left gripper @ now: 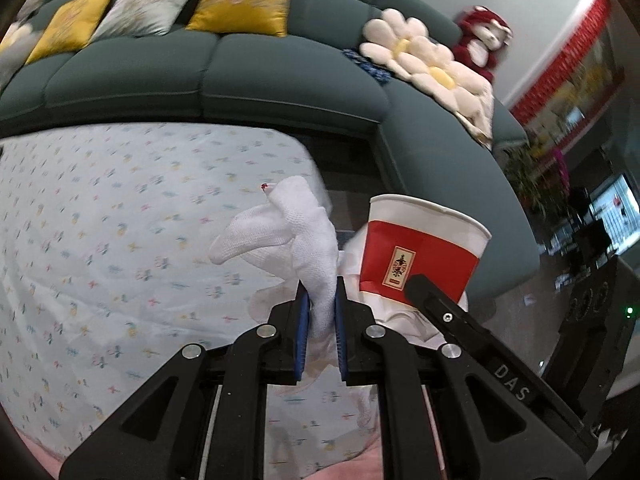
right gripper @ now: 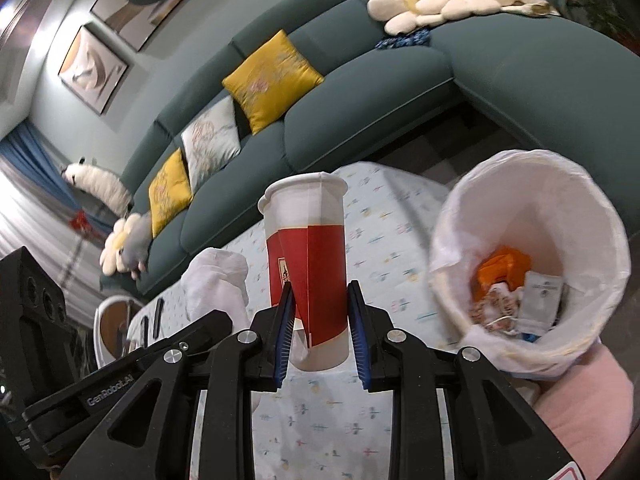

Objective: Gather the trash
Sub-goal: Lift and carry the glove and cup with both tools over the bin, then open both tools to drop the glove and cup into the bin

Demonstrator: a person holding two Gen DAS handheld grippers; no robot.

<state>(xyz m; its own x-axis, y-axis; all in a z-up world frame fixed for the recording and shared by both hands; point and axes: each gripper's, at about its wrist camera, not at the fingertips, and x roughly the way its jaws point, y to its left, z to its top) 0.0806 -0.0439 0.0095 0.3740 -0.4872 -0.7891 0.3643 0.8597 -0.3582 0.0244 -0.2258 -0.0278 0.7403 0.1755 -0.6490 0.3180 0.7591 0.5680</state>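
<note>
Paper cups: we count one (right gripper: 306, 256)
Crumpled white tissues: one (left gripper: 298, 236)
Bins lined with a white bag: one (right gripper: 600, 216)
Yellow cushions: two (right gripper: 272, 80) (right gripper: 169, 190)
White embroidered cushions: one (right gripper: 211, 144)
Grippers: two (left gripper: 320, 320) (right gripper: 320, 336)

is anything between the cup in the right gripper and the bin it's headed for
Nothing visible does. In the right wrist view the right gripper is shut on the paper cup, and the lined trash bin sits just to its right, its mouth uncovered. Only bare tablecloth shows in the gap between them.
</note>
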